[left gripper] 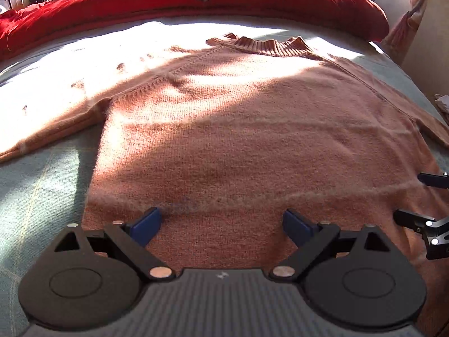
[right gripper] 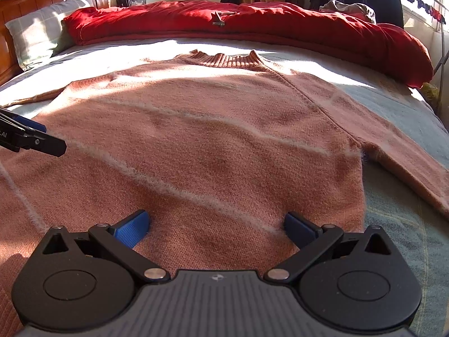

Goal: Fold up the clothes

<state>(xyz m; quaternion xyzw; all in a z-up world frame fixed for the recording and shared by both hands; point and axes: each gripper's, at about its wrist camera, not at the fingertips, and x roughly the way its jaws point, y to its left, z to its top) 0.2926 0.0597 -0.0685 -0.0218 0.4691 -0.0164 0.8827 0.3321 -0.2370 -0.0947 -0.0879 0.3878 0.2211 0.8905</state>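
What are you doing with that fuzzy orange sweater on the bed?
A person is about to fold it. The sweater lies flat on the bed, collar away from the cameras, both sleeves spread out to the sides. The left gripper and right gripper hover over its bottom hem, side by side, fingers wide open and holding nothing. No fold has been made yet. A red blanket is bunched along the far side of the bed.
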